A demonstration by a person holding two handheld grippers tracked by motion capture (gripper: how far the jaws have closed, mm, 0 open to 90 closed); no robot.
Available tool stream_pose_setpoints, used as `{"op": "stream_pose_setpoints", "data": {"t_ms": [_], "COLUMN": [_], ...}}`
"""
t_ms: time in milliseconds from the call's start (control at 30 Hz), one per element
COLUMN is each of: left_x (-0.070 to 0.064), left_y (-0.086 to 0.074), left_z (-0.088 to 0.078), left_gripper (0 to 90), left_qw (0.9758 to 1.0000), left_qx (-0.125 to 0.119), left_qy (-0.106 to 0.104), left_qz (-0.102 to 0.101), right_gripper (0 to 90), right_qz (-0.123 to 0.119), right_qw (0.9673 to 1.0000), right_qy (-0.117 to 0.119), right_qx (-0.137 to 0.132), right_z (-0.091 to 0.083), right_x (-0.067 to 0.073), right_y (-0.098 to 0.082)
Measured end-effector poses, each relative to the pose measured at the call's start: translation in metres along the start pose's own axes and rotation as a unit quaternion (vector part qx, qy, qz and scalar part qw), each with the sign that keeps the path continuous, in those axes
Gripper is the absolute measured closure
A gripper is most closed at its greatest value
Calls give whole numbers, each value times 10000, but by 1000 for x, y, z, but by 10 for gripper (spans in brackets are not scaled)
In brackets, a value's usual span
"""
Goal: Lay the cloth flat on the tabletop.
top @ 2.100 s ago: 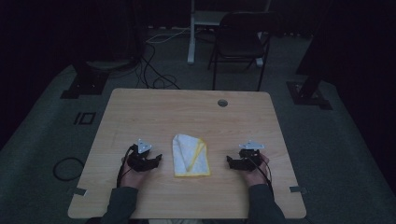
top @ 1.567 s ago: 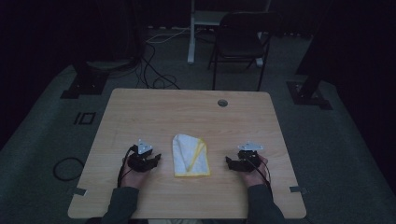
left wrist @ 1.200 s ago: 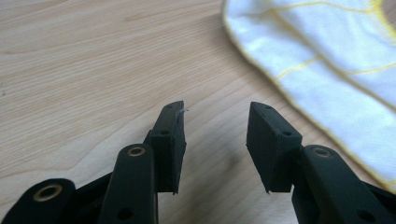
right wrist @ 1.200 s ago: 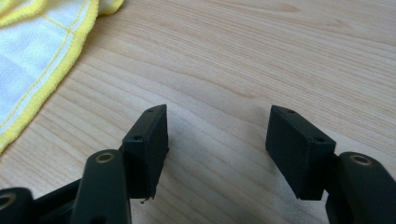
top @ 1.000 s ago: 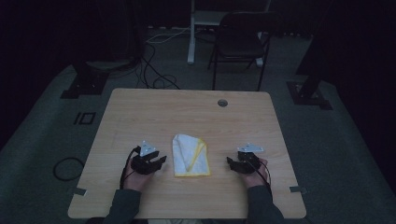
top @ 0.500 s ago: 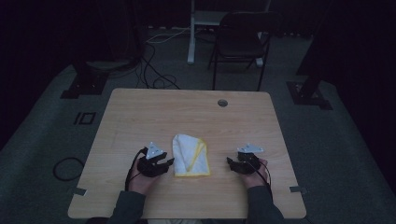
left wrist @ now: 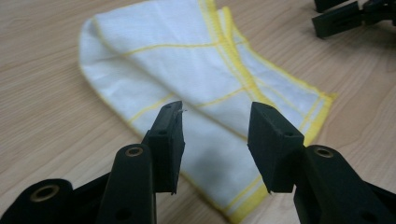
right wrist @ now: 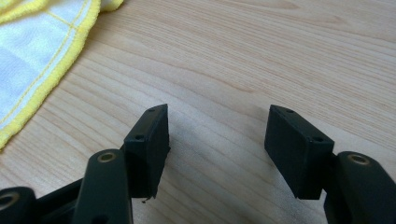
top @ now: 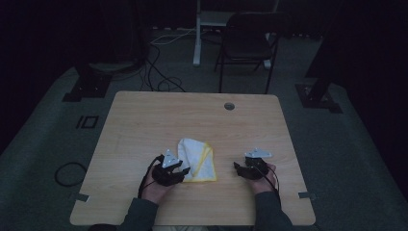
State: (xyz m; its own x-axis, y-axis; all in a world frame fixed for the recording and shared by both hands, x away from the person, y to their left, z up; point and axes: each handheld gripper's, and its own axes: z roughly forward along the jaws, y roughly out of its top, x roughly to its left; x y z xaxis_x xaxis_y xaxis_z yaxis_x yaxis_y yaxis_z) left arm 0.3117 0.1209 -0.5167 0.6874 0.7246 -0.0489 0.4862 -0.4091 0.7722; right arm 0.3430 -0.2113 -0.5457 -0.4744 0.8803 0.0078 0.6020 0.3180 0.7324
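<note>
Folded white cloth with yellow edging [top: 198, 159] lay near the front middle of the wooden table [top: 144, 120]. Left gripper [left wrist: 215, 135] hovered over its near edge, jaws apart, gripping nothing. Right gripper [right wrist: 217, 140], jaws wide and empty, above bare wood beside cloth.

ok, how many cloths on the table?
1. A folded white cloth with yellow edging lies near the front middle of the table, between the two grippers. The left gripper is open over its near edge. Extra layers could be folded inside.
</note>
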Motion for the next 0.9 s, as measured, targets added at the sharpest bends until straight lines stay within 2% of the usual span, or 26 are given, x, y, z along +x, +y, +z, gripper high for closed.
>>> {"op": "stream_pose_setpoints", "data": {"t_ms": [200, 467, 633, 767, 900], "left_x": [-10, -22, -27, -26, -19], "left_y": [1, 0, 1, 3, 6], "left_z": [8, 15, 20, 20, 17], "left_gripper": [548, 523, 532, 625, 783], "left_qw": [9998, 9993, 9993, 9995, 9997], "left_qx": [82, 77, 159, 159, 175], "left_qy": [-153, -319, -154, -7, 54], "left_qz": [93, 165, 286, 268, 190], "right_gripper": [393, 392, 385, 385, 385], "right_qz": [2, -18, -23, -31, -31], "right_qw": [10000, 10000, 10000, 10000, 10000], "right_qy": [0, -1, -1, 0, -1], "right_qx": [-7, -15, -29, -33, -35], "right_z": [0, 0, 0, 0, 0], "right_x": [0, 0, 0, -1, -1], "right_y": [0, 0, -1, -1, -1]}}
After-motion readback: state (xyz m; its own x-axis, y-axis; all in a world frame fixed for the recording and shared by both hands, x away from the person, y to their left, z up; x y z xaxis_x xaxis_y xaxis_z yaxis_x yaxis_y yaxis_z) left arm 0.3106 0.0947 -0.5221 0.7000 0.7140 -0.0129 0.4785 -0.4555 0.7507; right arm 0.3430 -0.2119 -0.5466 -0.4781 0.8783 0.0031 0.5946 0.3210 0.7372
